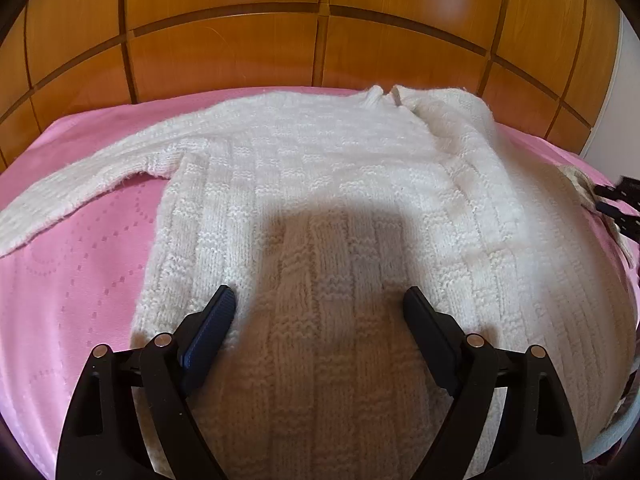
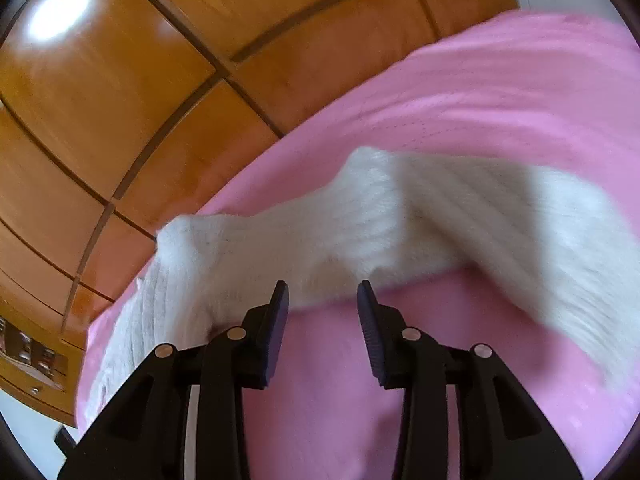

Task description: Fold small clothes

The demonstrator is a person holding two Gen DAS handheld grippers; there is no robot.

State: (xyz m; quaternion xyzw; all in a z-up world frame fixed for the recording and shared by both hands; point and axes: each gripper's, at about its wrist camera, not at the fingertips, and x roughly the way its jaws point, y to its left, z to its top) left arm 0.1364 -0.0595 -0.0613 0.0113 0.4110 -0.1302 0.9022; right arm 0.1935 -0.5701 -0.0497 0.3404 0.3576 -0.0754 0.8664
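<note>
White sweater (image 1: 320, 184) lies flat on the bed (image 1: 80, 280). Right tool (image 2: 322, 296), jaws apart and empty, faces the right sleeve (image 2: 460, 224), which runs crosswise just ahead; left tool (image 1: 318, 304) gapes over the hem.

Both views are being lit brightly and evenly. A dark, soft-edged shadow is being cast on the white sweater (image 1: 320, 200) in the left wrist view, which is sharp. The right wrist view is being smeared by blur across sweater and pink bedspread (image 2: 500, 92). Glare is being thrown off the wooden headboard (image 2: 60, 12). Edges are being bowed and vignetted by fisheye distortion.
</note>
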